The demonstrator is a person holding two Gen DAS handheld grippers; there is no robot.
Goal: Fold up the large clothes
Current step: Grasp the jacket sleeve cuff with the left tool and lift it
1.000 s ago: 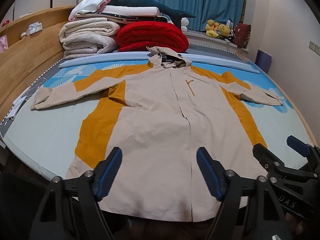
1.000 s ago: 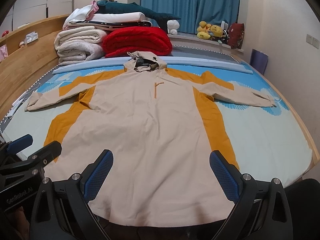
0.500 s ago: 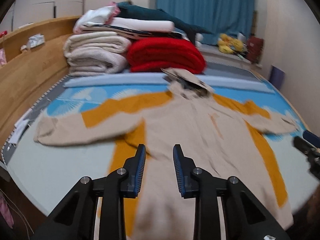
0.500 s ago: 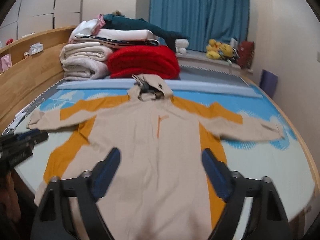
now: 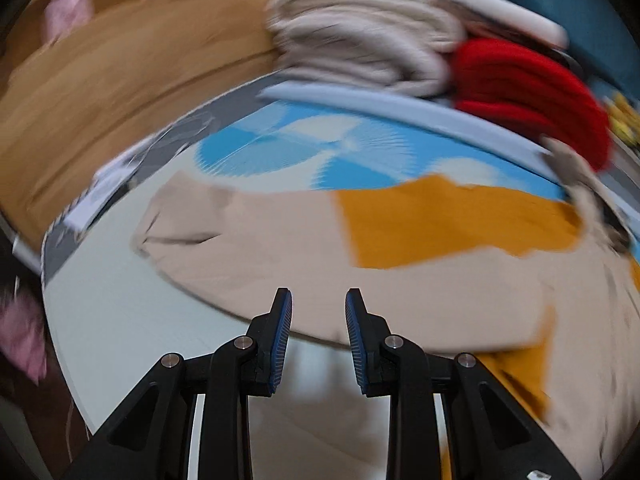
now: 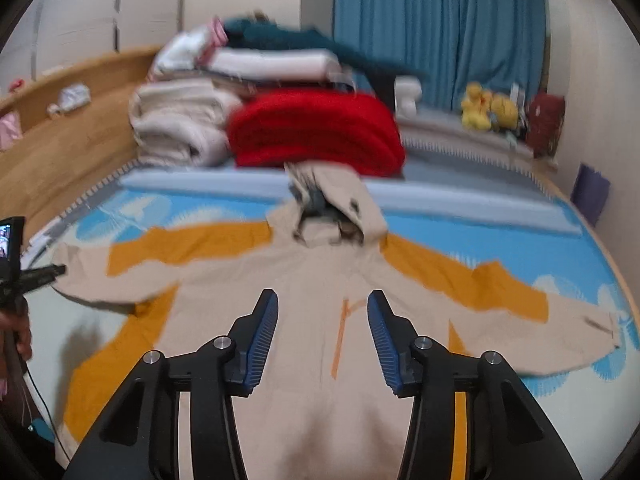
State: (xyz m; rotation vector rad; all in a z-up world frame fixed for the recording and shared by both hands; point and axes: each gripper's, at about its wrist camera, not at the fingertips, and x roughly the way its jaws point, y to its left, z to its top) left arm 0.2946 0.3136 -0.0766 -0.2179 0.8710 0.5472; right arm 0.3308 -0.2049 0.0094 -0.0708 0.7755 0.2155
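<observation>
Beige and mustard, the coat (image 6: 256,312) lies flat and face up on the bed (image 6: 500,240), sleeves stretched out to both sides, hood toward the stacked blankets (image 6: 316,132) at the headboard.

Both tools have just swung away from the hem. The left gripper (image 5: 319,332) now hangs over the left sleeve (image 5: 240,236), its fingers (image 5: 282,332) narrowed to a small gap with nothing between them. The right gripper (image 6: 323,336) sits above the chest, near the orange zip. Its jaws have just been closing from a wide spread to a middling gap, and they too hold nothing. A second ago each camera looked over the whole coat from the foot of the bed. Folding has not yet begun; my guess is that the left sleeve gets picked up first and brought across the body.

The left camera, heavily blurred, shows only the sleeve and its cuff, the wooden bed frame (image 5: 100,80) and a slice of the blankets. The right camera shows the whole coat, including the far right sleeve (image 6: 560,332), the blue curtain (image 6: 440,28), and the person's left hand (image 6: 18,332) holding its tool at the picture's left edge.
</observation>
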